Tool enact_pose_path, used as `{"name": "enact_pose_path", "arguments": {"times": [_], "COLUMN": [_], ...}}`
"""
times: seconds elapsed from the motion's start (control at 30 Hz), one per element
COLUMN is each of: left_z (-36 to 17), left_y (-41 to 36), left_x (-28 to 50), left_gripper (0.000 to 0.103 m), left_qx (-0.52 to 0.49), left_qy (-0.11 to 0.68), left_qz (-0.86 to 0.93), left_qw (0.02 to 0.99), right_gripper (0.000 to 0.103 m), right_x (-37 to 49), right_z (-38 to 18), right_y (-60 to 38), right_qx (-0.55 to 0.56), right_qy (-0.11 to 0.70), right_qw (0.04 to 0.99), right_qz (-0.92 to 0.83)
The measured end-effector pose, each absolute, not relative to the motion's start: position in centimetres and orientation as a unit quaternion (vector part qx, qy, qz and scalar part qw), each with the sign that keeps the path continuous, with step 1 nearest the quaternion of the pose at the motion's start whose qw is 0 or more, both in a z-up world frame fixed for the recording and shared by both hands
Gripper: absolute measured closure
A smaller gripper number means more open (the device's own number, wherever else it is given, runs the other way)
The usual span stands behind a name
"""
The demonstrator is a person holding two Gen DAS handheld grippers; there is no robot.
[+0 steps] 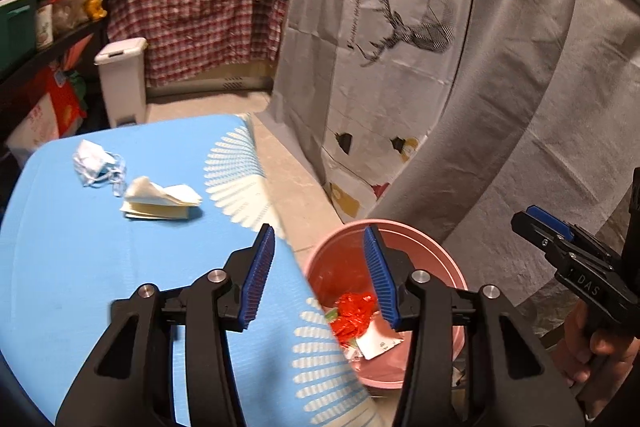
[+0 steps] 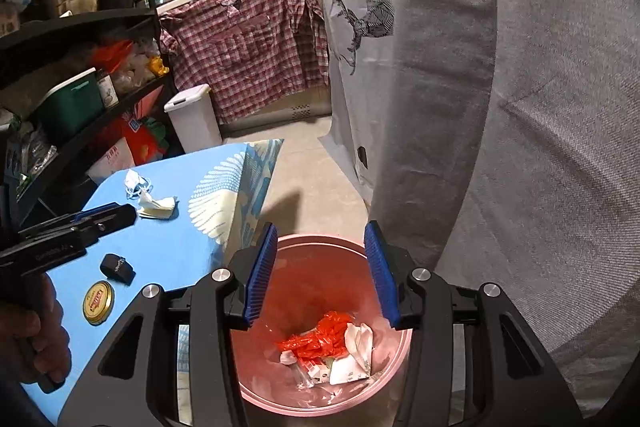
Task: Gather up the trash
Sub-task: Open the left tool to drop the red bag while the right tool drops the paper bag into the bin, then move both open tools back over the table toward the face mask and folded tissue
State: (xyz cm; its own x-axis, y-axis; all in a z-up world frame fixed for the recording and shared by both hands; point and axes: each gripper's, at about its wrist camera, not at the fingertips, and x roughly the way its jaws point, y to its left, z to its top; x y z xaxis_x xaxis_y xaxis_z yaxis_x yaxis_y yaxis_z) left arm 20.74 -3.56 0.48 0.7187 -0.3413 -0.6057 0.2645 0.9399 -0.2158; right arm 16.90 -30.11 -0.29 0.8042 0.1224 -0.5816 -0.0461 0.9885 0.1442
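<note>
Cluttered kitchen corner, blue desk (image 2: 168, 235) carrying a crumpled face mask (image 1: 94, 163) and a folded tissue (image 1: 160, 201) near its far edge, well ahead of the left gripper (image 1: 318, 277), jaws released and grasping nothing. Right gripper (image 2: 320, 273) over the pink bin (image 2: 316, 409), jaws parted and empty, red wrapper (image 2: 316, 341) and white paper scraps (image 2: 356, 351) lying inside. Bare floor between desk edge and draped cloth (image 2: 520, 107).

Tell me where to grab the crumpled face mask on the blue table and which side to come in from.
Grip the crumpled face mask across its bunched white body, coming from above. It lies loosely heaped on the blue table, so pads would probably slide under nothing from the side. Its ear loops trail toward the folded tissue beside it; avoid those.
</note>
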Motion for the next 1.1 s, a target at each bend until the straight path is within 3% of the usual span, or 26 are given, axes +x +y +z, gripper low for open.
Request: {"name": "enact_pose_path", "arguments": {"times": [0.3,0.4,0.5,0.6,1.1], "left_z": [2.0,2.6,2.8,2.6,-0.6], "left_y": [3.7,5.9,8.1,9.9,16.4], "left_x": [19.7,19.9,20.2,20.7,25.5], "left_gripper": [0.08,0.083,0.084,0.087,0.089], "left_qx": [-0.072,-0.08,-0.086,-0.09,-0.103], "left_qy": [0.316,0.308,0.304,0.304,0.314], "left_qz": [-0.111,-0.092,-0.072,-0.053,0.009], "left_qw": [0.939,0.943,0.946,0.947,0.944], "right_gripper": [0.058,0.068,0.079,0.082,0.084], "right_x": [16.6,17.2,17.9,18.9,26.8], "right_z": [1.1,1.3,0.9,0.5,-3.3], "right_y": [-26.6,-24.6,-22.3,-20.4,-10.7], "right_qx": [0.049,0.046,0.041,0.044,0.028], "right_qy": [0.275,0.269,0.269,0.272,0.289], "right_qw": [0.957,0.956,0.952,0.948,0.927], "right_qz": [0.081,0.109,0.139,0.163,0.237]}}
